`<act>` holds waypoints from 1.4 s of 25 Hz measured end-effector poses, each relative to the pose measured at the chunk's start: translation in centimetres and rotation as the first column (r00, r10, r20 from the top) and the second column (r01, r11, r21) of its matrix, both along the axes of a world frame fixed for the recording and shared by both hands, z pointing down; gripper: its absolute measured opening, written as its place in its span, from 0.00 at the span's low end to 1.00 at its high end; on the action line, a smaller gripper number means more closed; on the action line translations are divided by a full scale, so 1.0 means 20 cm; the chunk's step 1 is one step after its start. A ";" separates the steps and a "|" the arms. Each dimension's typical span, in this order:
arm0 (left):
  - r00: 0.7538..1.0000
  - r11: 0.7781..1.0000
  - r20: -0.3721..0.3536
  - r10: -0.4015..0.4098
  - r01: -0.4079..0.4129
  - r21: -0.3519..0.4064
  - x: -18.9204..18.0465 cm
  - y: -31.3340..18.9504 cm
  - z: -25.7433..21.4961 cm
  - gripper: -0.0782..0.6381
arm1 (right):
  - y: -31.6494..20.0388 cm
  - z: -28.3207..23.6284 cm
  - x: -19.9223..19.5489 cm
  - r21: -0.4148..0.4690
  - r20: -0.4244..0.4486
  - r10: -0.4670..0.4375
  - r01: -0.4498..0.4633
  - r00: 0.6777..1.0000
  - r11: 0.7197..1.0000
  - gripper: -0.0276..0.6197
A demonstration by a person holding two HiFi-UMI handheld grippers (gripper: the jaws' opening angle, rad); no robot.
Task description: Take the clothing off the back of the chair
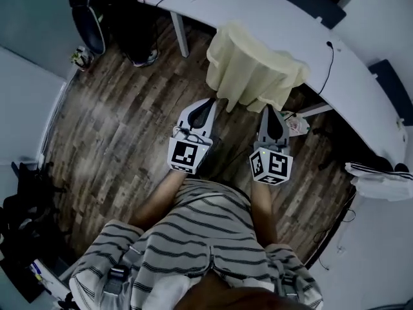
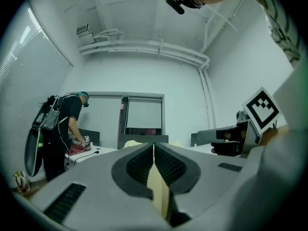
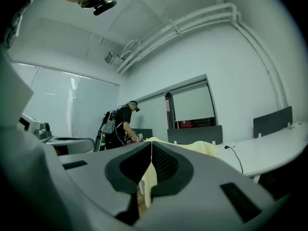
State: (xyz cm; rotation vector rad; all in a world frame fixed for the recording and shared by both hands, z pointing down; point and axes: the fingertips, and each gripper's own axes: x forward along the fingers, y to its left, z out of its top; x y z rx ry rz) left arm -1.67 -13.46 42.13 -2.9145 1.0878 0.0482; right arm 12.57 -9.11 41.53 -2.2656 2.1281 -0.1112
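A pale yellow garment (image 1: 255, 66) hangs spread between my two grippers in the head view, its far part lying against the edge of the white desk (image 1: 361, 89). My left gripper (image 1: 217, 103) is shut on the garment's near left edge. My right gripper (image 1: 267, 110) is shut on its near right edge. In the left gripper view a strip of the yellow cloth (image 2: 158, 189) is pinched between the closed jaws of the left gripper (image 2: 154, 146). The right gripper view shows the same, with cloth (image 3: 149, 182) caught in the right gripper (image 3: 151, 144). No chair shows in any view.
The curved white desk runs across the top right, with a cable (image 1: 330, 60) on it and a leg (image 1: 181, 34) near the garment. A person in black (image 2: 62, 129) stands at the desk's far end. Dark bags (image 1: 19, 202) lie on the wood floor at left.
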 end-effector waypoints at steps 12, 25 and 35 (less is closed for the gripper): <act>0.967 0.967 0.035 0.254 -0.254 0.003 0.02 -0.42 -0.02 0.14 | -0.29 0.00 -0.06 -0.015 0.020 0.244 -0.244 0.969 0.970 0.07; 0.940 0.941 0.042 0.337 -0.337 -0.028 0.13 -0.44 0.03 0.15 | -0.23 0.05 0.05 -0.045 0.001 0.333 -0.332 0.943 0.942 0.07; 0.958 0.957 0.044 0.284 -0.281 -0.069 0.20 -0.59 0.09 0.15 | -0.24 0.13 0.20 -0.091 -0.004 0.329 -0.328 0.944 0.940 0.07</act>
